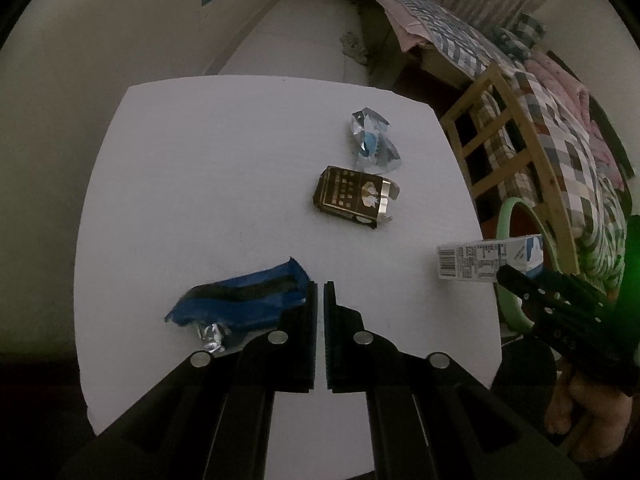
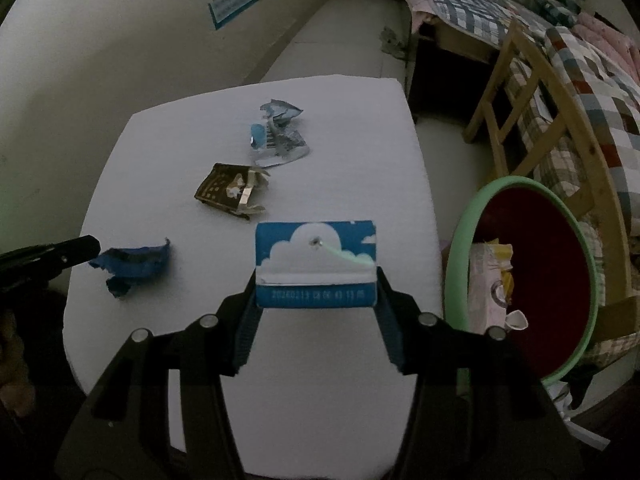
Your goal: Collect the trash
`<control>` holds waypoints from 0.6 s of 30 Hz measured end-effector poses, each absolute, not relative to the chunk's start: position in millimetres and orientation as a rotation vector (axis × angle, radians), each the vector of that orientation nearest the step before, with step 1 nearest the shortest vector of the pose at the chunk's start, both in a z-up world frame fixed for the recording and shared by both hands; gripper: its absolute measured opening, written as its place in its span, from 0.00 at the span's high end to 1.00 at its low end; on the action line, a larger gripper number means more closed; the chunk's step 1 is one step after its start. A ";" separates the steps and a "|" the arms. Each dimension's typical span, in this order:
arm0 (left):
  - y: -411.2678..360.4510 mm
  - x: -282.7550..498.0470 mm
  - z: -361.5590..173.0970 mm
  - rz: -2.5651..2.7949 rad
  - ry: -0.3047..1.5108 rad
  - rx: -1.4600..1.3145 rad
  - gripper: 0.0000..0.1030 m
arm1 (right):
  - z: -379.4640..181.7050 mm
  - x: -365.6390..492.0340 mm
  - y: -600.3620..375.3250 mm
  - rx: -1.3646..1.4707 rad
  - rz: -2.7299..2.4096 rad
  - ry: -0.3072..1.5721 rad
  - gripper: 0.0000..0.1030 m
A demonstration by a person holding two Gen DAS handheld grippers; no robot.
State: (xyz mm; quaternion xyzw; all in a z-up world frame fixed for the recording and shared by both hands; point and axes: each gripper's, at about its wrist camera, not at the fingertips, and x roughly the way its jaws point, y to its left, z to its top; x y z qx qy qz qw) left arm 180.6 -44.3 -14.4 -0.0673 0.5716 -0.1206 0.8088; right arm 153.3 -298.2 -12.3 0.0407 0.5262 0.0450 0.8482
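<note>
My left gripper (image 1: 320, 286) is shut, its tips pinching the edge of a torn blue wrapper (image 1: 244, 300) that spreads out to the left just over the white table (image 1: 200, 180). In the right wrist view the same gripper (image 2: 94, 246) touches the wrapper (image 2: 132, 264). My right gripper (image 2: 316, 280) is shut on a blue and white milk carton (image 2: 316, 252), lifted above the table; the left wrist view shows this carton (image 1: 488, 258) at the right edge. A dark gold-printed cigarette box (image 1: 354, 196) and a crumpled silver-blue packet (image 1: 374, 144) lie on the table.
A bin with a green rim (image 2: 520, 184) and red inside stands on the floor right of the table, with a pale carton (image 2: 486, 280) in it. Behind it is a wooden frame (image 2: 520, 92) and a bed with checked quilts (image 2: 592, 64). A wall runs along the left.
</note>
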 end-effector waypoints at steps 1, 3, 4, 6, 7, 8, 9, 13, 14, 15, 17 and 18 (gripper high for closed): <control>-43.9 180.2 -14.3 -0.258 1.223 -0.146 1.00 | -13.6 153.3 -297.3 0.082 0.095 1.114 0.51; -44.1 180.2 -14.0 -0.259 1.221 -0.145 1.00 | -16.4 153.9 -296.7 0.080 0.094 1.122 0.51; -43.6 180.1 -14.3 -0.258 1.222 -0.144 1.00 | -18.1 154.4 -296.4 0.080 0.093 1.125 0.51; -43.2 179.8 -14.4 -0.255 1.222 -0.145 1.00 | -22.1 155.5 -295.6 0.081 0.092 1.133 0.50; -42.2 179.1 -15.0 -0.251 1.223 -0.143 1.00 | -23.4 155.8 -295.0 0.081 0.093 1.135 0.50; -40.8 178.5 -16.2 -0.244 1.225 -0.140 1.00 | -24.6 156.1 -294.1 0.081 0.094 1.137 0.50; -39.1 176.2 -17.6 -0.239 1.226 -0.135 1.00 | -25.8 156.3 -293.6 0.082 0.094 1.139 0.50; -30.5 174.7 -29.3 -0.228 1.258 -0.127 0.99 | -31.5 157.6 -291.7 0.083 0.096 1.150 0.50; -28.1 174.0 -33.3 -0.224 1.267 -0.124 0.93 | -32.5 158.4 -291.4 0.084 0.096 1.151 0.50; -26.1 174.7 -36.8 -0.220 1.276 -0.115 0.87 | -33.4 158.6 -291.2 0.085 0.096 1.151 0.50; -24.1 172.9 -43.5 -0.206 1.285 -0.074 0.47 | -33.5 158.9 -291.6 0.086 0.096 1.150 0.50; -24.1 172.8 -44.9 -0.198 1.281 -0.045 0.39 | -33.7 159.4 -291.5 0.086 0.096 1.149 0.50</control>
